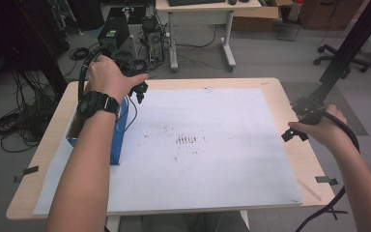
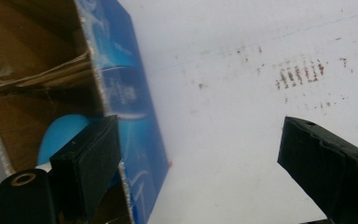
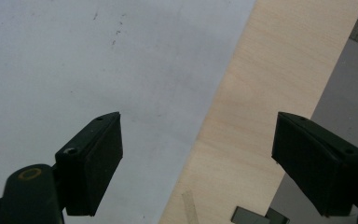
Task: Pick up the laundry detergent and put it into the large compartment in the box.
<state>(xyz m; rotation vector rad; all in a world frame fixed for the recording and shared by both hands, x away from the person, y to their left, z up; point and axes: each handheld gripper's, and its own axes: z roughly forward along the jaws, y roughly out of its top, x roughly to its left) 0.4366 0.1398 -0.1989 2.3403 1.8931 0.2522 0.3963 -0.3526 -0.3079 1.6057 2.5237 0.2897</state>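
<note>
An open-topped blue cardboard box (image 1: 119, 139) stands at the left edge of the white sheet (image 1: 212, 159). In the left gripper view the blue box (image 2: 130, 93) shows its brown inside, with a light blue rounded thing (image 2: 61, 134) lying in it. My left gripper (image 1: 138, 92) hovers by the box's far corner. The left gripper (image 2: 200, 140) is open, one jaw over the box wall and the other over the sheet. My right gripper (image 1: 293, 134) is at the table's right edge. The right gripper (image 3: 198, 135) is open and empty, straddling the sheet's edge and bare wood.
The wooden table (image 1: 275, 92) carries small black tape pieces (image 1: 326, 180) near its right and left edges. Faint dark marks (image 1: 188, 140) dot the sheet's middle. Behind the table are cables (image 1: 9, 128), a desk (image 1: 203, 29) and a black frame post (image 1: 348, 53).
</note>
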